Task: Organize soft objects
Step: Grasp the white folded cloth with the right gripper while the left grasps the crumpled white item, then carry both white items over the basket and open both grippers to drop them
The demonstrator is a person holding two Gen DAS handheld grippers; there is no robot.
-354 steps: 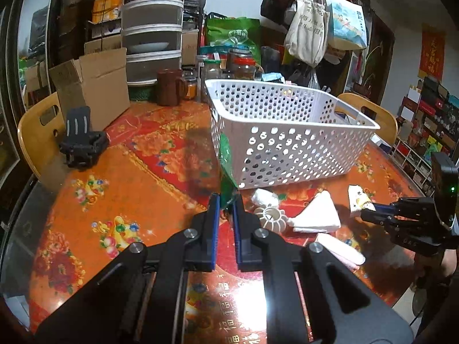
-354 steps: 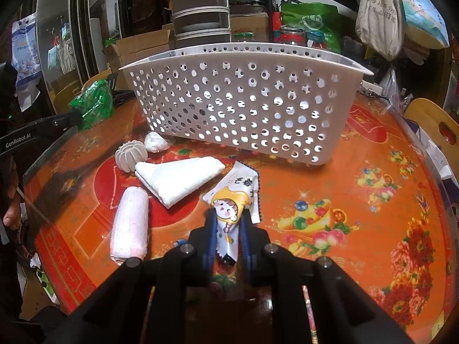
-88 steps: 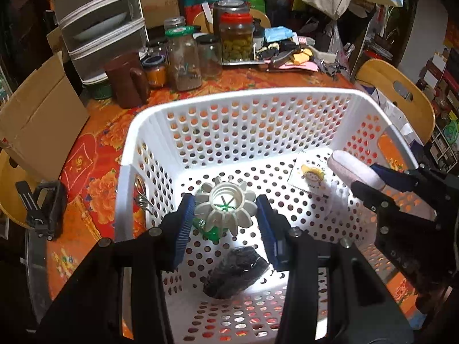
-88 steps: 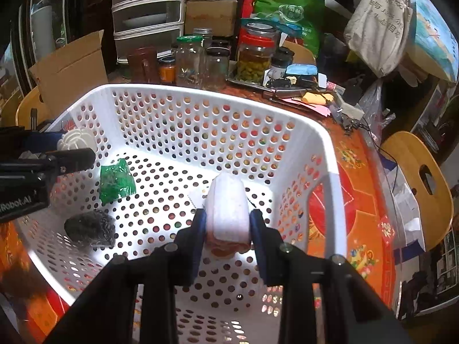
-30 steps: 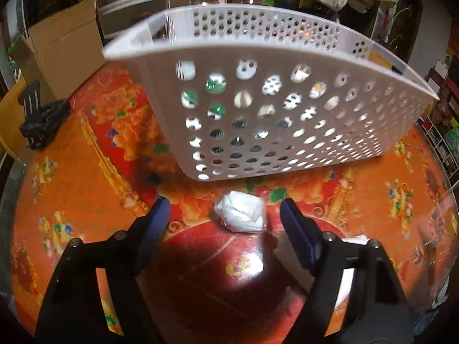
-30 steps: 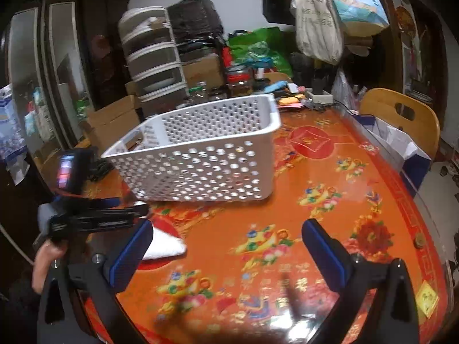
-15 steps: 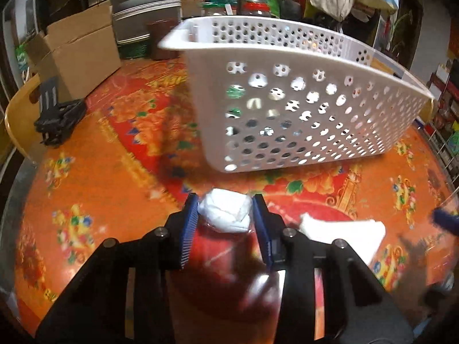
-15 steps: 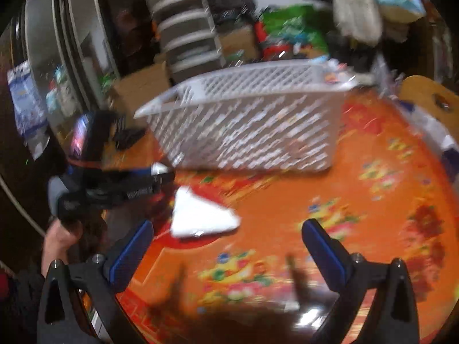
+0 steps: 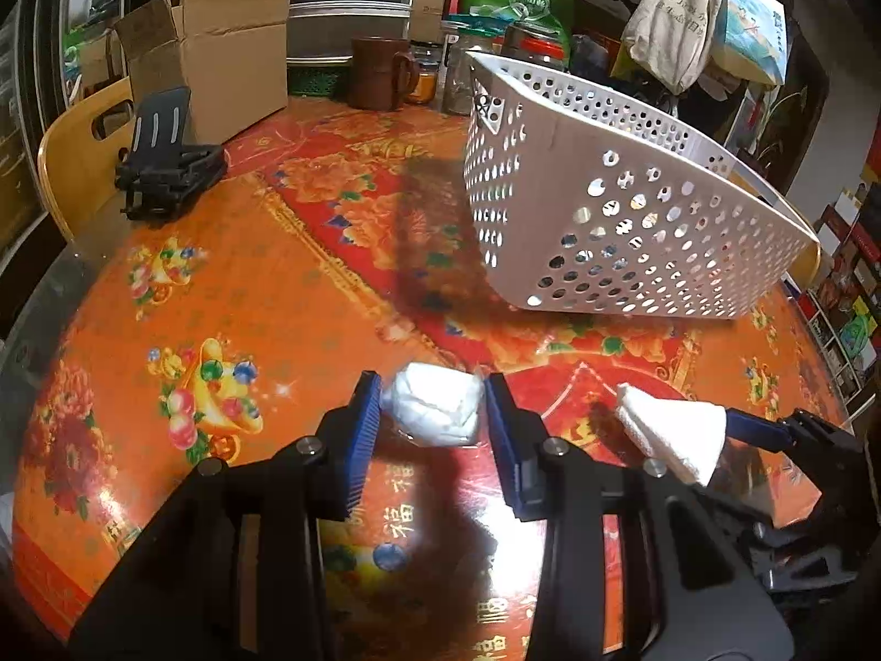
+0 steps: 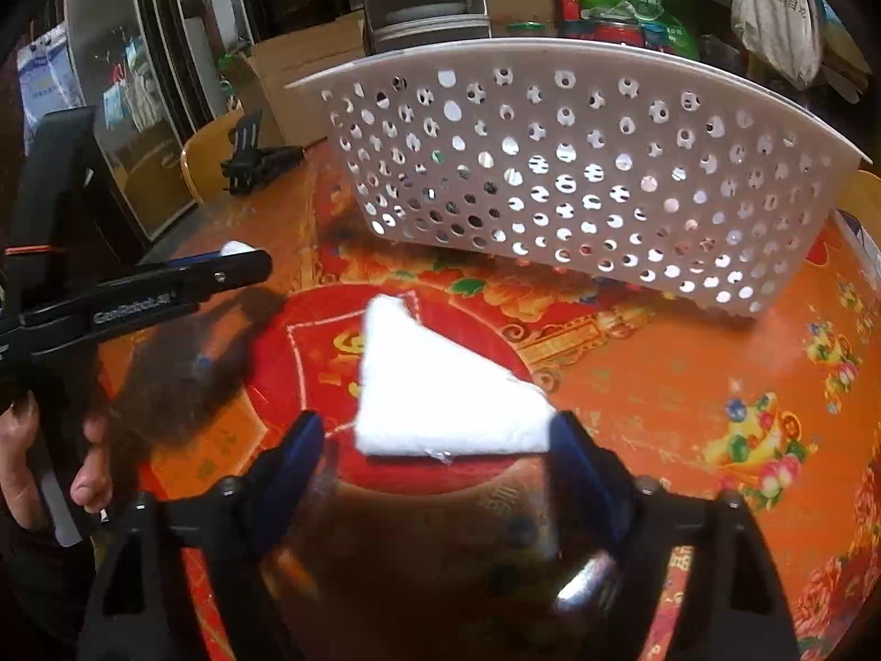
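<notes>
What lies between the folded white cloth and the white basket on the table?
Nothing: in the right wrist view only bare patterned table separates the folded white cloth from the white basket.

Round orange floral table (image 9: 231, 286), wooden chair (image 9: 82, 149), cardboard box (image 9: 220, 49), stacked drawers (image 9: 352, 0), hanging tote bags (image 9: 677, 27)

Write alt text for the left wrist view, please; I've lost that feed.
The left gripper is shut on a crumpled white plastic-wrapped wad just above the orange floral tabletop. Beyond it stands a white perforated plastic basket; at lower right, the right gripper's blue-padded fingers meet a folded white cloth.
</notes>
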